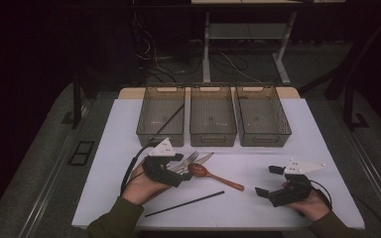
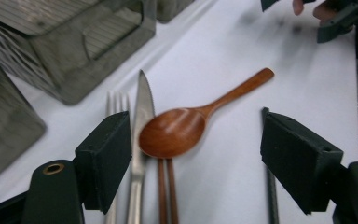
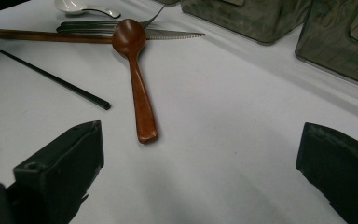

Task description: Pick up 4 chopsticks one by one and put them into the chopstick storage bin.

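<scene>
Right, the left gripper (image 1: pixel 181 166) sits low over the cutlery pile at the near left of the white table (image 1: pixel 297 129), and its jaws stand apart with nothing clamped between them. In the left gripper view the wooden spoon (image 2: pixel 177 130) has its bowl squarely in the gap between the pads, touching neither one, and its handle runs off toward the right side of the table. Beside the bowl lie the knife (image 2: pixel 142 107) and the fork (image 2: pixel 116 102), side by side, blade and tines pointing toward the far bins. A pair of brown chopsticks (image 2: pixel 166 191) pokes out from under the spoon's bowl, toward the camera.

Over on the right, the right gripper (image 1: pixel 270 181) rests near the front edge, jaws wide open and holding nothing, aimed left at the pile. Its own view shows the spoon's handle end nearest, and a single black chopstick (image 3: pixel 56 80) lying apart from the pile on the near side. At the far end of that pile a white spoon (image 3: pixel 72 5) peeks out.

Along the far side stand three grey bins in a row: the left bin (image 1: pixel 161 116), the middle bin (image 1: pixel 212 115) and the right bin (image 1: pixel 263 116). A thin dark stick lies slanted in the left bin.
</scene>
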